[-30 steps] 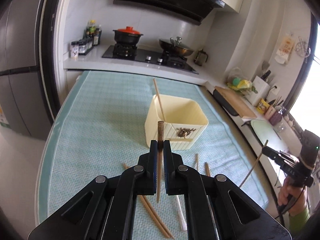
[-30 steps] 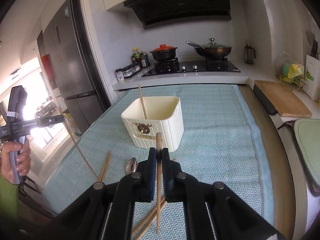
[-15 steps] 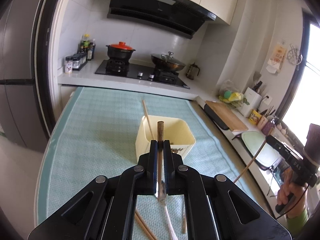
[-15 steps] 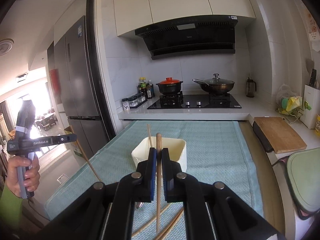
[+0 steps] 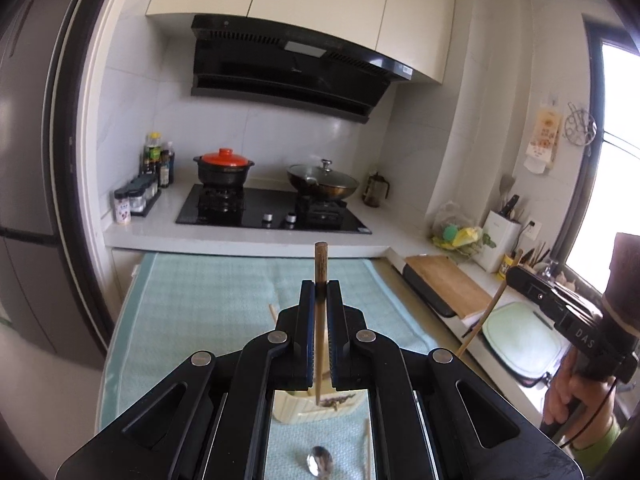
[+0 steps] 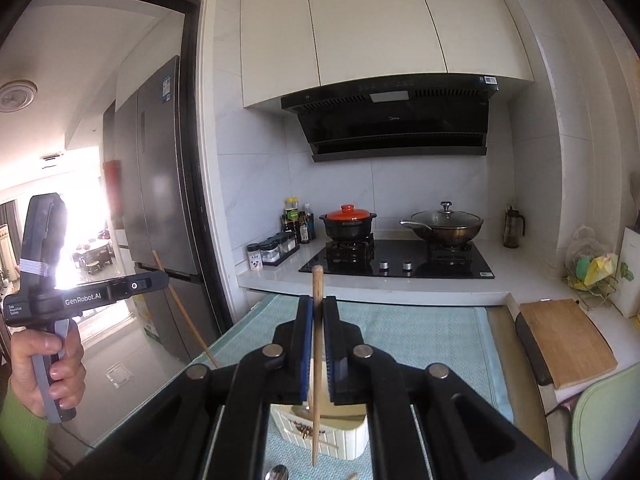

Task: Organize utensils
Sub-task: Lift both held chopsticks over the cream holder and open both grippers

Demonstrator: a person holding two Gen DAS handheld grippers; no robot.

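My left gripper is shut on a dark-tipped chopstick that stands upright between its pads. It hangs above the cream utensil holder, which shows only through the gaps of the gripper body. One chopstick tip sticks up from the holder. My right gripper is shut on a light wooden chopstick, also over the holder. Each gripper shows in the other's view, held by a hand: the right gripper and the left gripper. A spoon and a loose chopstick lie on the cloth.
A light green cloth covers the table. Behind it is a counter with a stove, a red-lidded pot, a lidded wok and spice jars. A cutting board lies right, a fridge left.
Both grippers have risen and tilted up with their chopsticks. The holder has dropped from the middle of each view to behind the gripper bodies, and the wall cabinets have come into sight.
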